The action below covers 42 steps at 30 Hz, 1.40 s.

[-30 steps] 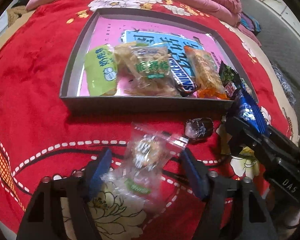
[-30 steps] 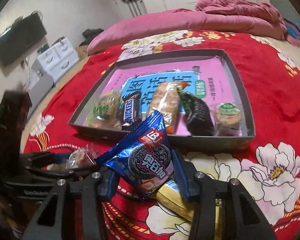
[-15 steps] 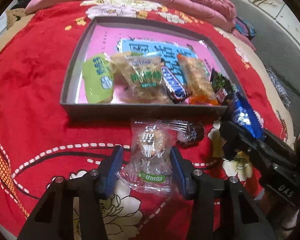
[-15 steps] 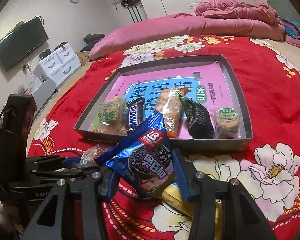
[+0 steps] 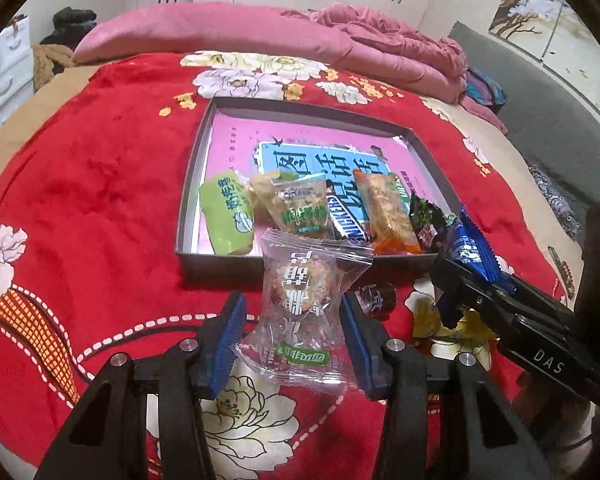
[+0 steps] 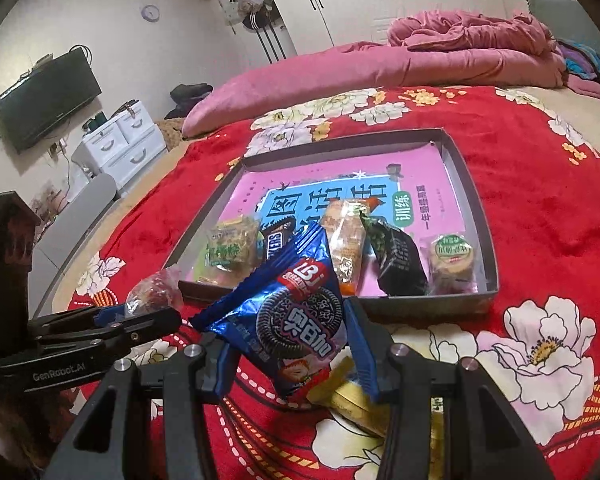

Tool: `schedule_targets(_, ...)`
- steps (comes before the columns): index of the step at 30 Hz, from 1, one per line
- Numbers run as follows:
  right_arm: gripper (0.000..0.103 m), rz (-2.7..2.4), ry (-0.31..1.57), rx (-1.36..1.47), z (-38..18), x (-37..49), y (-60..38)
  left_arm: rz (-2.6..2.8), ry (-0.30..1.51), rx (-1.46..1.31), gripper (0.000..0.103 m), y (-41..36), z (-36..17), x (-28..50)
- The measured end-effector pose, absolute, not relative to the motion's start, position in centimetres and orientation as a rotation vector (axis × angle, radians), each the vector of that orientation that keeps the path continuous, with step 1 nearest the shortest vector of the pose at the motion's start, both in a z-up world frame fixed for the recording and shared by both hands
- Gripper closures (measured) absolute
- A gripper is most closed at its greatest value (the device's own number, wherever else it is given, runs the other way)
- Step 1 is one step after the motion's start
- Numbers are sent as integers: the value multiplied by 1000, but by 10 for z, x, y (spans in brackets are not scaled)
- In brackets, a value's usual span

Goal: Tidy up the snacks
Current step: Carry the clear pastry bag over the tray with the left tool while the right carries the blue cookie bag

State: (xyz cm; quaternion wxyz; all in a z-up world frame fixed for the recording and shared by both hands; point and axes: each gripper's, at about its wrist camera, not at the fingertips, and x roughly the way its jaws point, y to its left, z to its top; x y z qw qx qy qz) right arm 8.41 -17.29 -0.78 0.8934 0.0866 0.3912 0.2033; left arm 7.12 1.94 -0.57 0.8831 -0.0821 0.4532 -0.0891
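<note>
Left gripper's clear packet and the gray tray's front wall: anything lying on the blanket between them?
In the left wrist view, only bare red blanket shows between the clear packet and the gray tray; a small dark candy lies off to the right.

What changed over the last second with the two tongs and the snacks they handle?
The left tongs closed on the clear-wrapped pastry and lifted it off the red bedspread toward the tray. The right tongs kept holding the blue cookie packet; tray snacks unmoved.
</note>
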Motion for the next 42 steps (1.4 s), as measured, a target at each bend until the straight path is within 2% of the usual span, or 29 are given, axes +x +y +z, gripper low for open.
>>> schedule_targets(42,54,347,760,245,-7,111,-191,-205,922,-182,53,-8,-15,119)
